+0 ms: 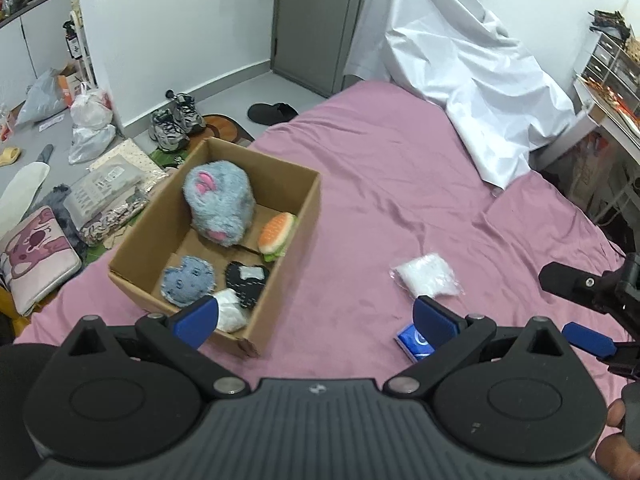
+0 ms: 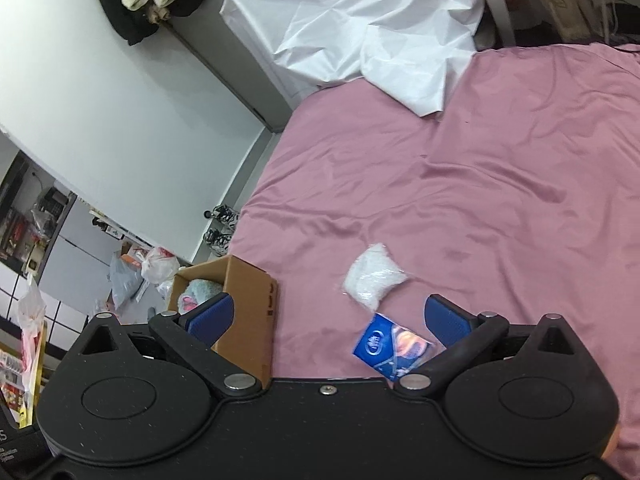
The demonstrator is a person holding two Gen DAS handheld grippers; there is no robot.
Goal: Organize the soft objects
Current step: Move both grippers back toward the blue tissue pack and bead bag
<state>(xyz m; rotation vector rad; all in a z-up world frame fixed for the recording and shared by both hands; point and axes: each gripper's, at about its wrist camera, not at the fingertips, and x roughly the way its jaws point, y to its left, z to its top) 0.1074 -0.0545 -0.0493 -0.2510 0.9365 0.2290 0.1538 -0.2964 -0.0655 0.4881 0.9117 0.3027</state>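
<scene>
A cardboard box (image 1: 280, 240) sits on the pink bed and holds a grey-blue plush (image 1: 219, 204), a burger toy (image 1: 276, 236), a blue denim toy (image 1: 188, 282), a black heart toy (image 1: 245, 283) and a white packet (image 1: 231, 310). On the sheet lie a clear bag of white filling (image 1: 426, 276) (image 2: 373, 278) and a blue tissue pack (image 1: 416, 342) (image 2: 390, 346). My left gripper (image 1: 316, 316) is open and empty above the box's near right corner. My right gripper (image 2: 330, 316) is open and empty just short of the tissue pack; the box (image 2: 248, 312) is at its left.
A crumpled white plastic sheet (image 1: 460, 76) (image 2: 360, 28) covers the bed's far end. The floor to the left holds sneakers (image 1: 174, 122), bags (image 1: 90, 120), a cushion (image 1: 36, 252) and folded packages. A shelf unit (image 1: 612, 72) stands at the right. The right gripper shows in the left wrist view (image 1: 588, 312).
</scene>
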